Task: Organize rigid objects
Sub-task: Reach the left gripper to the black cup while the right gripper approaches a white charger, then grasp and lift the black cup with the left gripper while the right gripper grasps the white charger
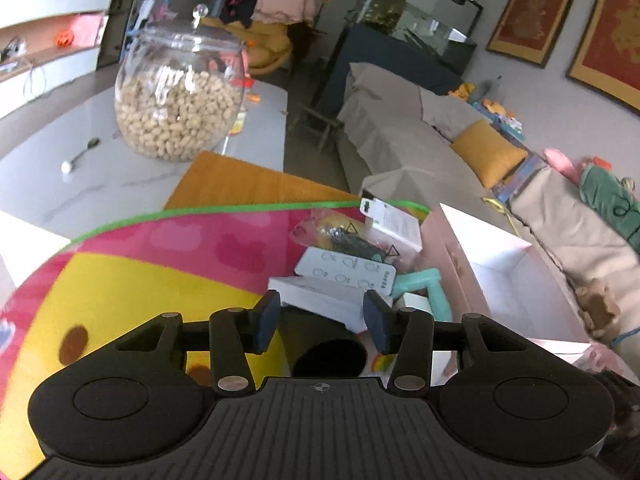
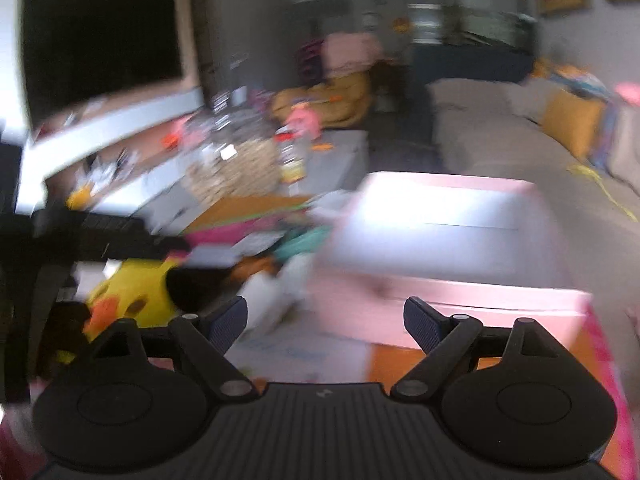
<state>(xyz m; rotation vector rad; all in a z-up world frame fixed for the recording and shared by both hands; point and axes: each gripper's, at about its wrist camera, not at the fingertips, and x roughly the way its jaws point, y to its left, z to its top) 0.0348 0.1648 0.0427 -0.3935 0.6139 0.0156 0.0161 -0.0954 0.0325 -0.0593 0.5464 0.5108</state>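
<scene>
While the left gripper [image 1: 322, 322] clamps a dark cylinder [image 1: 320, 340] between its pads, white boxes [image 1: 344, 276] lie piled just beyond its fingertips beside the pink box [image 1: 500, 276]; the right gripper [image 2: 326, 326] stands apart, holding nothing, facing that box

Right wrist view smeared throughout: pink box [image 2: 452, 240] soft-edged, clutter left of it unreadable. Left wrist view: dark tube [image 1: 324, 344] between the left tongs [image 1: 325, 320], its lower end hidden behind them. White box [image 1: 320, 300] partly covered. Print on remote [image 1: 346, 272] too small to read.
</scene>
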